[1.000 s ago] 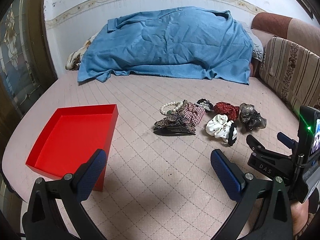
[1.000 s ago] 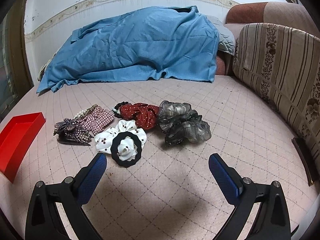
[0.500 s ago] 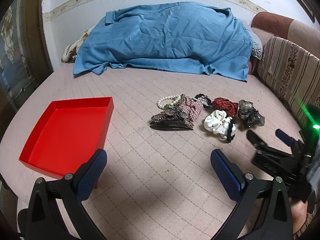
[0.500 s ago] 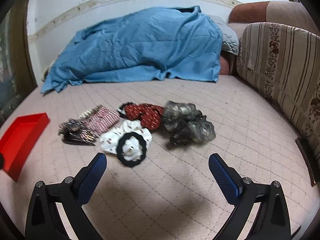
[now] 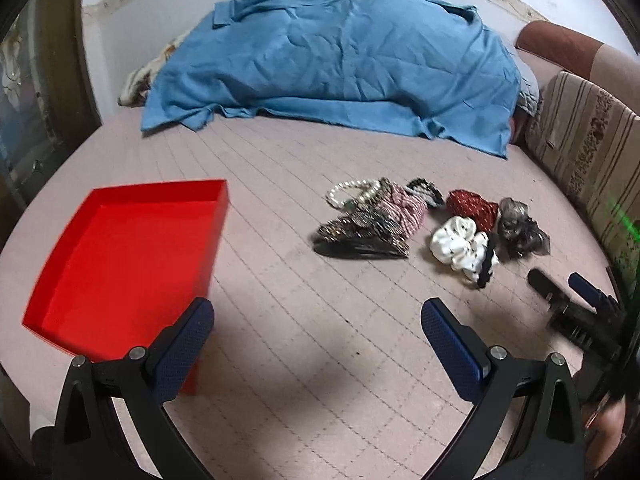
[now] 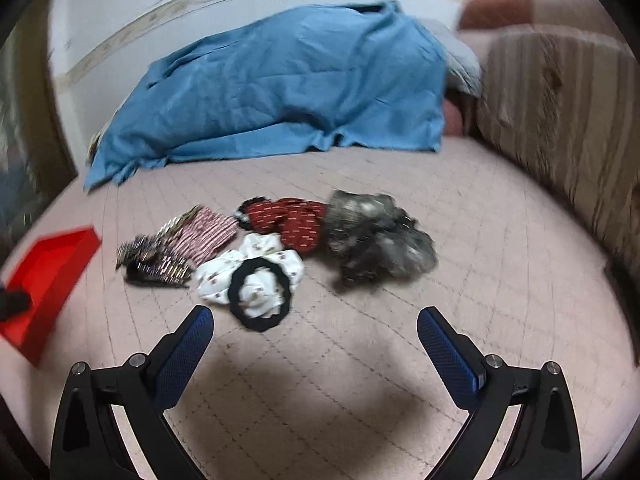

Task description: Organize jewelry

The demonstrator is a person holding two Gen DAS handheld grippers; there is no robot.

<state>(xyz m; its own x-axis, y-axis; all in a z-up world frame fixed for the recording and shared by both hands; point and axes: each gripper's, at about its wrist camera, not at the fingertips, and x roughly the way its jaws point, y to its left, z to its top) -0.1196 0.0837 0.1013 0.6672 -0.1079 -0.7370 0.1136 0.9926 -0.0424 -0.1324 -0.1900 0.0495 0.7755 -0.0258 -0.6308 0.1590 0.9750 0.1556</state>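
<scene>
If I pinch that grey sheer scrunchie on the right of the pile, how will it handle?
The grey sheer scrunchie looks like puffy, gathered fabric, so it will probably squash flat and hang limp. It likely weighs very little. It touches the red dotted scrunchie, which may drag along.

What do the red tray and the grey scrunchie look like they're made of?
Red tray: looks like thin rigid card or plastic, matte, with flat straight walls and crisp corners; which one is unclear. Grey scrunchie: seems a sheer, slightly shiny fabric, gathered into puffy translucent ruffles.
</scene>
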